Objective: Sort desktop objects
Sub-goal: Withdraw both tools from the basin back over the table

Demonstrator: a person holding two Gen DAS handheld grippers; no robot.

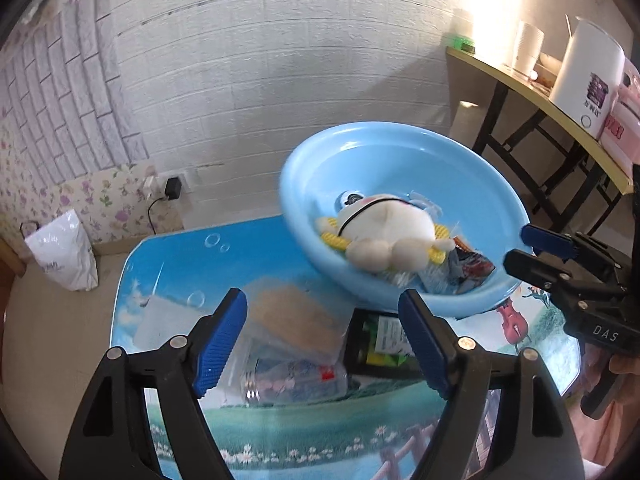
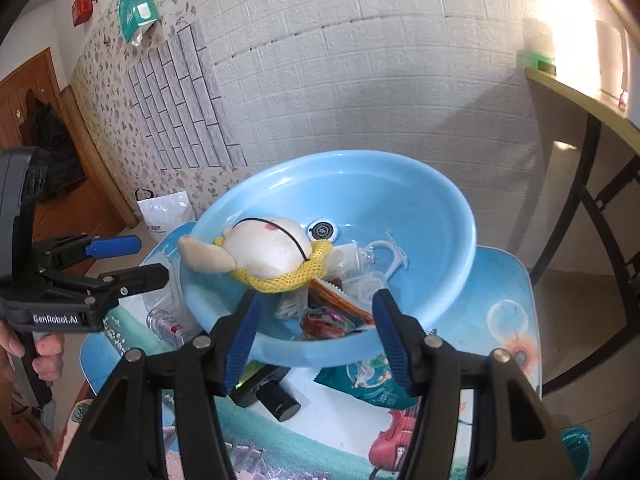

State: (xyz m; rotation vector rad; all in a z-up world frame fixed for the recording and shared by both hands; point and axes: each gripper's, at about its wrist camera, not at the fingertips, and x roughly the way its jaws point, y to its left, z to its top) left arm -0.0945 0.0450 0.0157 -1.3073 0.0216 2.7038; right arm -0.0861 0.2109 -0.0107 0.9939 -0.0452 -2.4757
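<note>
A light blue basin (image 1: 384, 160) (image 2: 400, 200) sits tilted on the picture-printed table (image 1: 320, 432) (image 2: 504, 280), resting on loose items. It holds a white plush toy (image 1: 384, 228) (image 2: 264, 248) in yellow netting, a red snack packet (image 2: 328, 324), clear plastic packaging and a white hook (image 2: 390, 252). My left gripper (image 1: 324, 336) is open and empty above a clear box with a tan sponge (image 1: 296, 312), a clear bottle (image 1: 296, 380) and a black packet (image 1: 380, 340). My right gripper (image 2: 316, 340) is open and empty at the basin's near rim.
A green packet (image 2: 368, 384) and a black cylinder (image 2: 276, 396) lie under the basin's near edge. A white bag (image 1: 64, 252) stands on the floor by the wall. A yellow-topped side table (image 1: 560, 108) with a white appliance (image 1: 588, 76) stands at the right.
</note>
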